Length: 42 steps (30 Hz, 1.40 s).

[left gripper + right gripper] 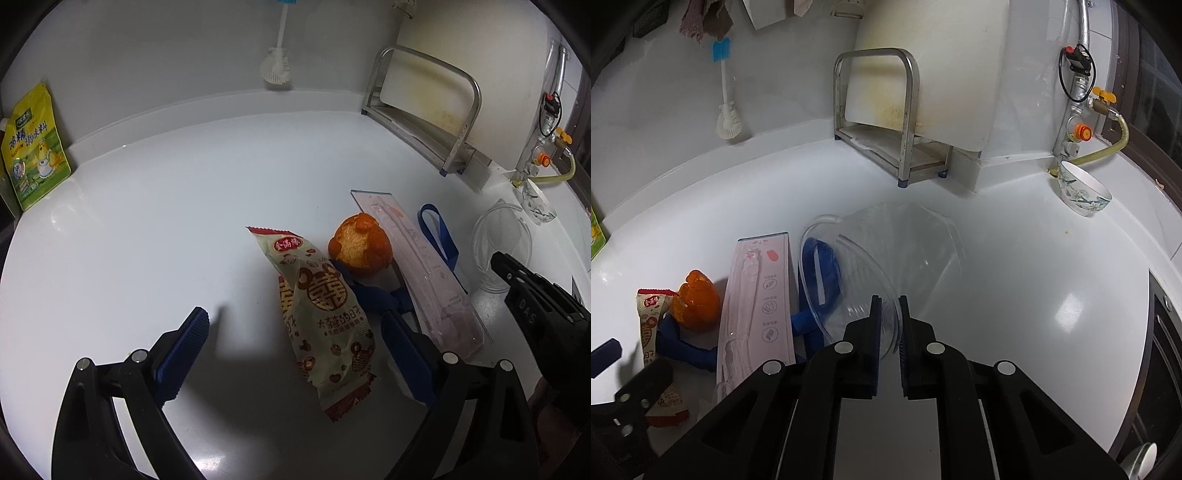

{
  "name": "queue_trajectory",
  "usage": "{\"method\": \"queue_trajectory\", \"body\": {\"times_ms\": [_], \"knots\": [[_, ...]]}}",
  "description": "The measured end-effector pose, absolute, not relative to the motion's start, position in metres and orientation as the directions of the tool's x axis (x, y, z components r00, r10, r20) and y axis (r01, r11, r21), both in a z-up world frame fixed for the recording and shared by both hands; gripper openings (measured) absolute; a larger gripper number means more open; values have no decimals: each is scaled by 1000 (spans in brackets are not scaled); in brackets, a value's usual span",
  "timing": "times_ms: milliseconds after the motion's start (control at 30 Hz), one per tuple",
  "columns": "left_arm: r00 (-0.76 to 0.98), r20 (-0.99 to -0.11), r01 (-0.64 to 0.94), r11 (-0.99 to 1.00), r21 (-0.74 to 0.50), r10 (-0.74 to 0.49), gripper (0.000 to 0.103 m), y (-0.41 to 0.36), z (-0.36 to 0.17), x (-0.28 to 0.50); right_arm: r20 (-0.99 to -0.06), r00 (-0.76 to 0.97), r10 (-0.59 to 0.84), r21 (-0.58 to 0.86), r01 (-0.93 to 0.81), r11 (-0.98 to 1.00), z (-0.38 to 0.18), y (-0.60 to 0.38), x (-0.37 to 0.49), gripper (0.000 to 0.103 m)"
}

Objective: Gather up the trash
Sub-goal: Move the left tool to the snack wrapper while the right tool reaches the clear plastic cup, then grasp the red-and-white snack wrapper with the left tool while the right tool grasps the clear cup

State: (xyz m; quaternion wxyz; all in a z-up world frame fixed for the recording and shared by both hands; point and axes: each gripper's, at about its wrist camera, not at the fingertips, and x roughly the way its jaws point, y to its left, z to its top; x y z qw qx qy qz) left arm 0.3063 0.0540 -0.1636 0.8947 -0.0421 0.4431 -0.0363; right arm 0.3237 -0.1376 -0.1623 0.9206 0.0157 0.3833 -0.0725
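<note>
A snack wrapper (325, 314) lies on the white counter (147, 240) between the open fingers of my left gripper (295, 328). Beyond it lie orange peel (360, 245), a blue strap (439, 236) and a clear toothbrush package (432, 280). My right gripper (888, 306) is shut on the rim of a clear plastic container (886, 251), tilted on its side beside the package (757, 306) and strap (820, 273). The peel (696, 302) and wrapper (650, 325) show at the left of the right wrist view. The right gripper also shows in the left wrist view (496, 258), at the container (502, 243).
A steel rack (908, 122) with a white cutting board (923, 66) stands at the back wall. A patterned bowl (1084, 192) sits near the gas valve (1086, 99). A brush (727, 110) hangs on the wall. A yellow seasoning bag (33, 147) leans far left.
</note>
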Motion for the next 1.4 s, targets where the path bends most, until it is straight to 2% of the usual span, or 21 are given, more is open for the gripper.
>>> {"method": "queue_trajectory", "body": {"times_ms": [67,133,367,533,667,767,1400], "knots": [[605,-790,24,994,-108,-100,88,55,-165,305,-712,693,-117,-17,149,989,-162,-140,322,8],[602,-792,26,994,-107,-101,71,55,-165,305,-715,689,-117,-18,149,989,-163,-140,320,8],[611,-782,30,991,-132,-123,56,62,-159,301,-723,680,-123,-33,143,989,-166,-140,316,8],[590,-795,50,989,-139,-142,30,63,-160,300,-726,677,-123,-31,146,989,-165,-140,312,8],[594,-792,55,989,-138,-144,21,65,-158,297,-723,679,-126,-32,149,988,-163,-141,308,8],[602,-787,54,990,-126,-134,18,66,-154,294,-724,678,-127,-28,154,988,-162,-142,305,8],[654,-747,76,993,-95,-121,18,66,-123,253,-695,711,-108,-2,148,989,-137,-141,246,8]]}}
